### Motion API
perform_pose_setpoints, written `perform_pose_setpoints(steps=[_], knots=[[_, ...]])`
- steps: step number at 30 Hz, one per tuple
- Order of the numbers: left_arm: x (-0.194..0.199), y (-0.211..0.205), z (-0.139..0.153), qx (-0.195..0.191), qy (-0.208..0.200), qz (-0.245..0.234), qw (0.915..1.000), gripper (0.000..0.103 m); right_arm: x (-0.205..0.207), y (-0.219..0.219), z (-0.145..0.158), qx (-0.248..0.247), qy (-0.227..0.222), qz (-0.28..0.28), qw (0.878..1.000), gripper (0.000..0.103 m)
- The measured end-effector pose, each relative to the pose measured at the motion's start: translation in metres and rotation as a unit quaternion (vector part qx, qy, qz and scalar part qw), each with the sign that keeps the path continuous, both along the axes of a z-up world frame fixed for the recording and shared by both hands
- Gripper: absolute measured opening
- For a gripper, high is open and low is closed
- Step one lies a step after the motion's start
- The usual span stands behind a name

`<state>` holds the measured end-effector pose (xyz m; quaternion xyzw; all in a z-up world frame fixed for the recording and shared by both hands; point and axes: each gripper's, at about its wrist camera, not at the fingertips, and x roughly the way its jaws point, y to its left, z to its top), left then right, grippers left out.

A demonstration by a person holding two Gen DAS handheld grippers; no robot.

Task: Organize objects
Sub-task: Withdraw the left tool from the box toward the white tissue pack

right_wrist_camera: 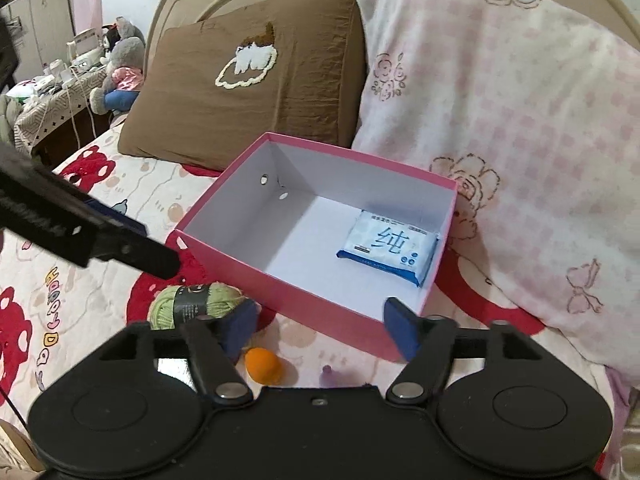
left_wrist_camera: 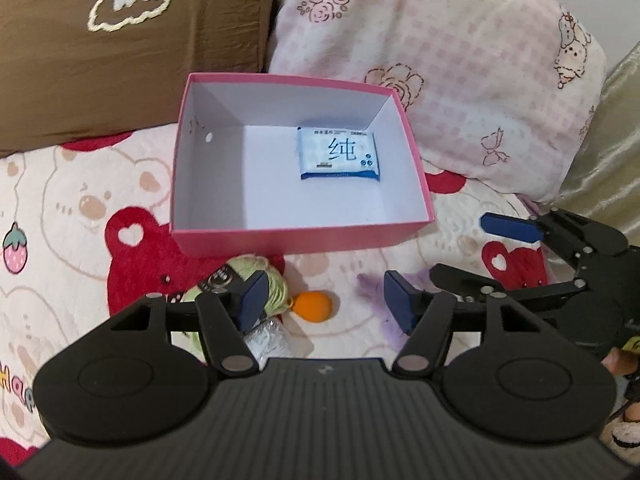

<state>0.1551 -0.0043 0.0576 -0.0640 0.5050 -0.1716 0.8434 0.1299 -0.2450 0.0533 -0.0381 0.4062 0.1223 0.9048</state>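
Observation:
A pink box (left_wrist_camera: 280, 238) with a white inside sits on the bed; it also shows in the right wrist view (right_wrist_camera: 280, 288). A blue and white wipes pack (left_wrist_camera: 338, 154) lies inside it at the right (right_wrist_camera: 390, 246). In front of the box lie a green yarn ball (left_wrist_camera: 276, 290) (right_wrist_camera: 188, 306), an orange ball (left_wrist_camera: 314, 306) (right_wrist_camera: 262, 364) and a white wrapped item (left_wrist_camera: 268, 340). My left gripper (left_wrist_camera: 326, 300) is open and empty above them. My right gripper (right_wrist_camera: 320, 328) is open and empty, over the box's near edge; it also shows in the left wrist view (left_wrist_camera: 448, 248).
A brown pillow (right_wrist_camera: 248, 80) and a pink checked pillow (right_wrist_camera: 520, 120) stand behind the box. The bed cover (left_wrist_camera: 60, 208) has a bear print. A side table with plush toys (right_wrist_camera: 116, 68) stands at the far left.

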Motion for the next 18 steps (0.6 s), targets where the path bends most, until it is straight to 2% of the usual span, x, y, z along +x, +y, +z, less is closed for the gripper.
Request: perform_pose_setpoints(steps=[3,11,18], knots=[[-0.008,0.002,-0.006,-0.002,0.015,0.002,0.9999,0.067,-0.007,-0.001,0.003,0.011,0.009,0.004,1.000,0.087],[-0.032,0.008,-0.012,0.005,0.023,0.003,0.9997,0.084,-0.031,0.005,0.005,0.002,0.020,0.024,1.000,0.087],[-0.047,0.017,-0.018,-0.007,0.038,0.016,0.9991,0.086,-0.050,0.012,-0.001,0.011,0.028,0.061,0.998,0.087]])
